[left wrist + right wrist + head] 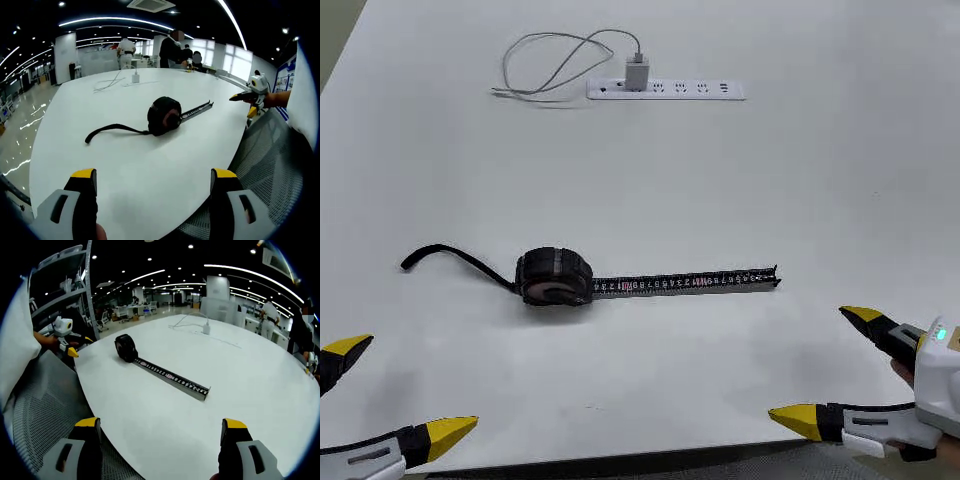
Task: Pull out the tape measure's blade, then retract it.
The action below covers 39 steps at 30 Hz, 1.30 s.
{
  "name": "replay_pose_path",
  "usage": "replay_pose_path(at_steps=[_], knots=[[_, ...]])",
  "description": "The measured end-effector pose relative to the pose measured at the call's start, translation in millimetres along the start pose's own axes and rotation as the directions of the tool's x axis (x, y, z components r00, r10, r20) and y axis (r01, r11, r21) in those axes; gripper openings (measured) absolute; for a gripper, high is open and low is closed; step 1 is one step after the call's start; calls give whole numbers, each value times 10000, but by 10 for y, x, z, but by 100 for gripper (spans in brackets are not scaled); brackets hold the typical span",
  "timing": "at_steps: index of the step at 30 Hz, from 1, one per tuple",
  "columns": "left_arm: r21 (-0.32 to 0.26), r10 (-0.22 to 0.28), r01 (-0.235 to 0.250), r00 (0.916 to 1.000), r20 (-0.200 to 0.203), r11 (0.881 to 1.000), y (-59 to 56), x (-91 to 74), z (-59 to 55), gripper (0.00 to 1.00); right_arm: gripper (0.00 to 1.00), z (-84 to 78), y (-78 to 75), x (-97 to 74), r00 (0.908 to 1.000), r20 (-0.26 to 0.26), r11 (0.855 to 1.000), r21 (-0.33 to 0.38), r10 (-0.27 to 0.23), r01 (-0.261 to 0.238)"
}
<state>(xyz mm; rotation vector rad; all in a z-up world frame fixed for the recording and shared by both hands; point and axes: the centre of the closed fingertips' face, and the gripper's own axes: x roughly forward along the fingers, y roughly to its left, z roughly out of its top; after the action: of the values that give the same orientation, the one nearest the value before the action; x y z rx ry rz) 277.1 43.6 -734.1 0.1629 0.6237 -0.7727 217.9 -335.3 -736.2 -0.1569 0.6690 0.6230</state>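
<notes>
While the blade [685, 283] lies drawn out flat along the worktop [740, 180], running rightward from the black case [556, 277] to its end hook [775, 276], the pull-out half of the task looks done. Retraction is the step not yet done, and that is where the risks sit. If the lock is let go with nothing steadying the blade, I would expect it to snap back fast, slam the hook into the case mouth and kick the light case sideways over the smooth surface. A case pinched from one side only could also roll on its round body, so the release could slip from under a fingertip. Whether a lock is engaged I cannot tell; the button is too small to make out.

Both tools are apart from the tape measure [165, 116]. The left gripper [398, 392] hovers at the near left edge, its yellow-tipped fingers spread wide and holding nothing. The right gripper [828, 367] hovers at the near right edge, also wide and empty, nearer the hook end than the case.

A black wrist strap [450, 255] trails left from the case and could snag a finger coming in from that side. Far across the worktop, well apart from the work, a white power strip [690, 90] carries a plugged-in charger [637, 72], with a grey cable [516, 92] looped to its left; none of this stands in the way. Bare worktop lies between each gripper and the tape measure.
</notes>
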Motion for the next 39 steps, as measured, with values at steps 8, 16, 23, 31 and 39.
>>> replay_pose_path(at_steps=[8,16,23,31,39], knots=[[-75,42,-42,10000,69,10000,-13,-12,-20,92,99,-2,2,-14,9998,134,9998,116,-132,131],[17,129,-129,9996,245,9999,-37,-7,36,91,99,7,-40,-17,9998,149,9999,62,-151,150],[-63,119,-117,9996,263,9999,-50,-11,33,91,99,15,-25,3,9999,129,10000,17,-62,62],[-95,81,-79,9997,215,9999,-59,-3,14,91,99,-25,13,6,10000,-26,10000,32,80,-80],[-67,53,-52,9998,199,10000,-63,4,13,91,99,-36,9,-7,10000,-42,10000,68,47,-47]])
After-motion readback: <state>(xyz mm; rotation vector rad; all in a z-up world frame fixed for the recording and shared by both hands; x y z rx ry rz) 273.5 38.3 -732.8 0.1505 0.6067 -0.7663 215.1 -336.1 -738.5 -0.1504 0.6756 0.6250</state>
